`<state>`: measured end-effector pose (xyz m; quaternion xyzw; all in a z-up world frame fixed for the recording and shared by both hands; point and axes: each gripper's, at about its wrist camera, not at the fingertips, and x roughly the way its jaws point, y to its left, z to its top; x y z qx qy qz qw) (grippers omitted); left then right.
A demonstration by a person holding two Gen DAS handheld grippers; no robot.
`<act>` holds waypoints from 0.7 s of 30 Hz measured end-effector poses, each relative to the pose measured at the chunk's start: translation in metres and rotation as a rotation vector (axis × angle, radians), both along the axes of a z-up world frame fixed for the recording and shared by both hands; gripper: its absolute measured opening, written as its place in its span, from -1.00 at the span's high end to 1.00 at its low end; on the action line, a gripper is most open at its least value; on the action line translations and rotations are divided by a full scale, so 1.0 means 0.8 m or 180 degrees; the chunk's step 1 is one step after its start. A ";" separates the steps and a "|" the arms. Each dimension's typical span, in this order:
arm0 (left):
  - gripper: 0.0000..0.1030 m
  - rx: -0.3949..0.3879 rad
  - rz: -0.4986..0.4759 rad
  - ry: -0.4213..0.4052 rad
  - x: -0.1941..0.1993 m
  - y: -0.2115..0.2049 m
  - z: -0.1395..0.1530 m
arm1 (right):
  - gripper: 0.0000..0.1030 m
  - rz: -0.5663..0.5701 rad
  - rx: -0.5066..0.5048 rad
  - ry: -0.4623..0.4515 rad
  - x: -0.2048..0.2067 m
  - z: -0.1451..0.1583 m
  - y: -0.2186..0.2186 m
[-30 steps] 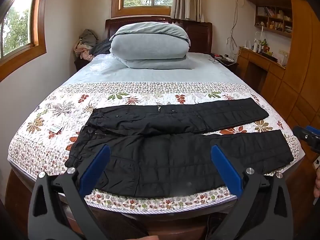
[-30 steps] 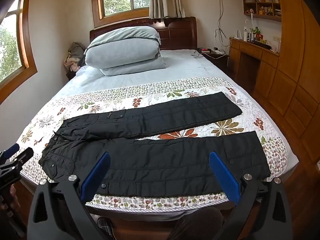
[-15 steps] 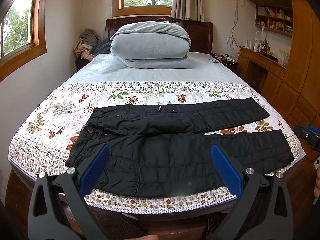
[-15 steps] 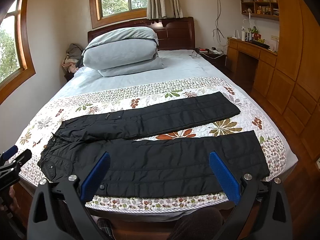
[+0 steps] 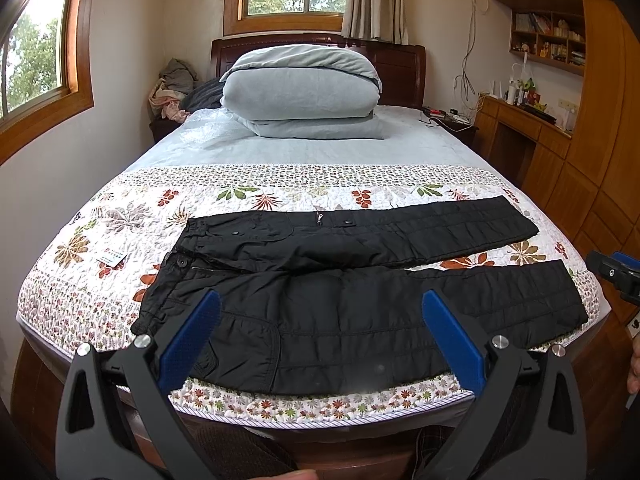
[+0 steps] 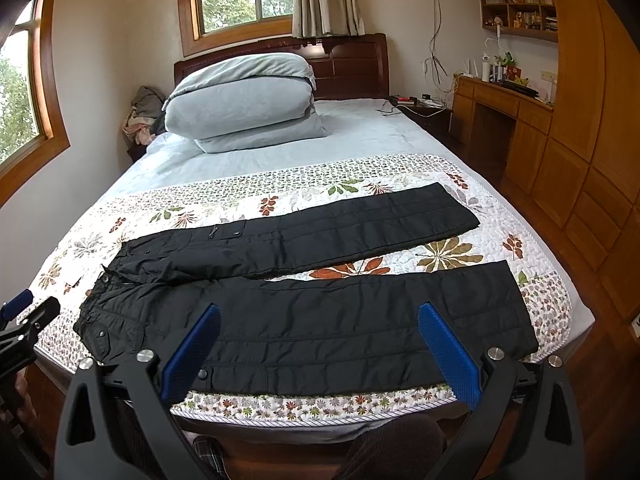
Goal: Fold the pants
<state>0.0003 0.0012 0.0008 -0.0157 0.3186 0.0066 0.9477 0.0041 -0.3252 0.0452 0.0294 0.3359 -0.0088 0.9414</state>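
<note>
Black quilted pants lie spread flat across the foot of the bed, waistband to the left and the two legs splayed to the right. My left gripper hovers open over the near edge, above the hip and thigh area, holding nothing. In the right wrist view the same pants fill the middle. My right gripper is open over the near leg, also empty. Each gripper shows at the edge of the other's view: the right gripper at far right, the left gripper at far left.
A floral quilt covers the bed's near half, with a small card on its left side. A folded grey duvet sits by the headboard. Wooden cabinets and a desk line the right; walls with windows stand to the left.
Both cameras have shifted only slightly; the right wrist view has drifted a little so the pants sit further left. The pants have not moved and both grippers stay open.
</note>
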 end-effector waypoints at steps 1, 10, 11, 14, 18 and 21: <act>-0.96 -0.0002 0.0000 0.0000 0.000 0.000 0.000 | -0.94 0.0000 0.0000 0.0001 0.000 0.000 0.000; -0.96 -0.0005 -0.0005 -0.0010 -0.001 0.000 0.002 | -0.94 -0.0013 -0.0025 0.0004 0.000 -0.001 0.000; -0.96 -0.0005 -0.0004 -0.0009 0.000 -0.001 0.002 | -0.94 -0.0014 -0.0021 0.0008 0.000 -0.002 -0.001; -0.96 -0.0010 -0.0005 -0.0010 -0.001 0.001 0.002 | -0.94 -0.0016 -0.0017 0.0015 0.001 -0.003 -0.002; -0.96 -0.0009 -0.0005 -0.0012 -0.001 0.001 0.002 | -0.94 -0.0012 -0.0020 0.0010 0.001 -0.002 -0.002; -0.96 -0.0010 -0.0008 -0.0010 -0.001 0.000 0.002 | -0.94 -0.0013 -0.0018 0.0012 0.001 -0.002 -0.003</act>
